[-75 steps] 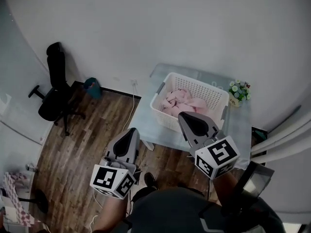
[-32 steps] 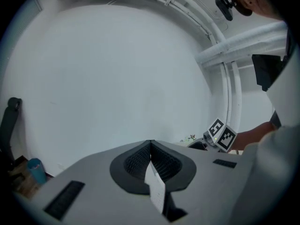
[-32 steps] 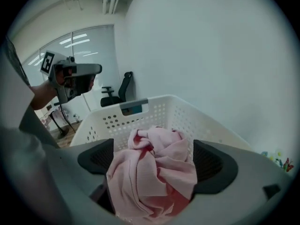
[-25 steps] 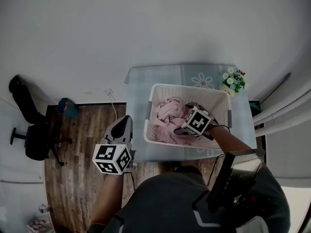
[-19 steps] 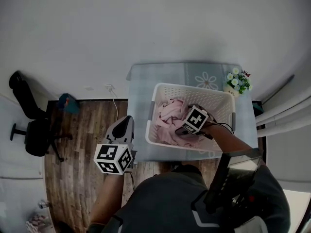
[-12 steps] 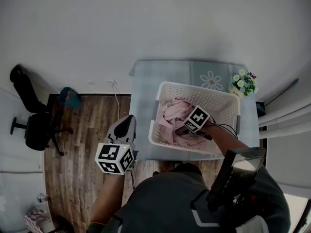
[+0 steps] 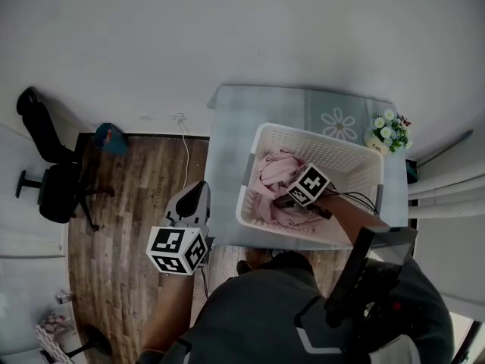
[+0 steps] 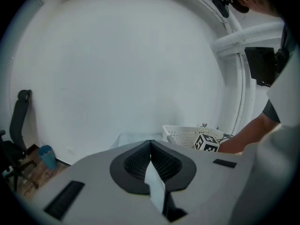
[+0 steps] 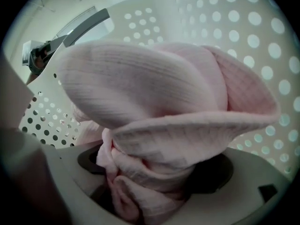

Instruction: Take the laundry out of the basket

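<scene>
Laundry [image 7: 267, 174], earlier untouched, now bunches between closing fingers of right gripper [image 7: 282, 202].

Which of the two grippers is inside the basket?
The right gripper: its jaws are closing with pink laundry between them. The left gripper hangs outside, over the floor.

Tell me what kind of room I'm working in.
Looks like a room in a home or small office: wood-plank floor, a black office chair by the plain white wall, and a small table carrying a white laundry basket and a pot of flowers.
</scene>
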Tool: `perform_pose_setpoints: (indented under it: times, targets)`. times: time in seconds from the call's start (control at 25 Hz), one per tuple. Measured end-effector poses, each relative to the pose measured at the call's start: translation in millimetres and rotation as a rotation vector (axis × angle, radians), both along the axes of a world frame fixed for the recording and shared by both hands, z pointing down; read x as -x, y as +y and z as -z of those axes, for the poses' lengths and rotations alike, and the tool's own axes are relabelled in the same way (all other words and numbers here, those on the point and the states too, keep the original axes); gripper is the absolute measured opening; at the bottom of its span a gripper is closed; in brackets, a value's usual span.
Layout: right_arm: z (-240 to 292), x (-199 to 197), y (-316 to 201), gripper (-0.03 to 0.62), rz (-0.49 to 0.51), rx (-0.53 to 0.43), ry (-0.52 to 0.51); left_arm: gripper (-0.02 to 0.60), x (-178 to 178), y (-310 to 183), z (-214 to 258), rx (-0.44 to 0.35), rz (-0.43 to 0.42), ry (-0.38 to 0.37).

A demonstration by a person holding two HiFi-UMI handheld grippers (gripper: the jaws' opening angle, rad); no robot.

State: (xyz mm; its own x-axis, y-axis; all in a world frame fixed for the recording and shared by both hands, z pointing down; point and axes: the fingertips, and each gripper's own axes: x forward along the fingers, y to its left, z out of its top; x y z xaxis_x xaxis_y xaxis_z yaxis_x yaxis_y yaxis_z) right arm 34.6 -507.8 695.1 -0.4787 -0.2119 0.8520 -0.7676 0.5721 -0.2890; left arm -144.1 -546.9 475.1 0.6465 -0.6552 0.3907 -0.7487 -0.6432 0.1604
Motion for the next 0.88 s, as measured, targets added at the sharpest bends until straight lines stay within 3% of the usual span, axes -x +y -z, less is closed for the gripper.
perform_pose_setpoints:
  times: [0.2, 0.36, 0.64, 0.88]
  targets:
    - [8.7, 9.8, 4.9, 0.386, 0.005, -0.019, -0.058, 0.009, 3.8, 3.7, 1.4, 0.0, 0.011, 0.0]
    - [13.2, 10.8, 4.2, 0.317, -0.035, -0.031, -0.099, 0.009, 6.3, 5.7, 4.7, -0.011, 0.018, 0.001]
    - [26.9, 11.2, 4.9, 0.272, -0.074, -0.074, -0.13, 0.009, 15.1, 10.5, 21.8, -0.047, 0.035, 0.016]
    - [69.2, 9.7, 2.8, 0.267, -0.083, -0.196, -0.186, 0.009, 19.5, 14.2, 34.2, -0.078, 0.04, 0.036]
